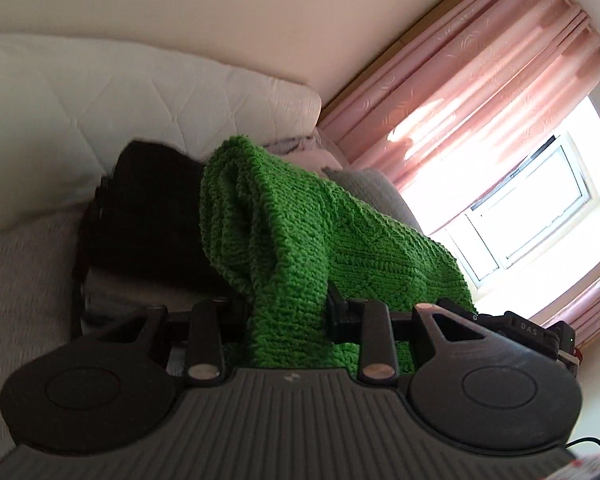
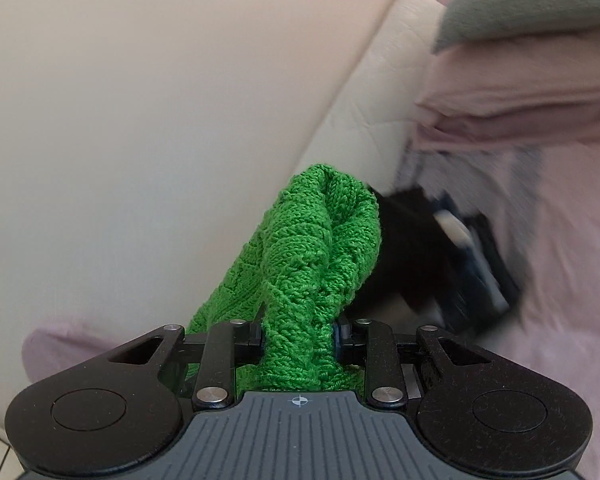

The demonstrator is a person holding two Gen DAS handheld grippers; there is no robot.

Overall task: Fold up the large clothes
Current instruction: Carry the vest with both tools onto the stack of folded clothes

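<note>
Two grippers each clamp a bunch of one green knitted garment (image 1: 284, 240). The left gripper (image 1: 288, 312) has its jaws drawn in on a thick fold, and the knit runs up and away from it, then drapes off to the right toward the window (image 1: 528, 208) and pink curtain (image 1: 480, 80). The right gripper (image 2: 298, 336) pinches another gathered roll, whose long axis climbs straight ahead from the jaws. Behind the garment lie a dark folded pile (image 1: 148, 216), a white quilted pillow (image 1: 100, 120) and pink bedding (image 2: 540, 240), blurred in the right view.
</note>
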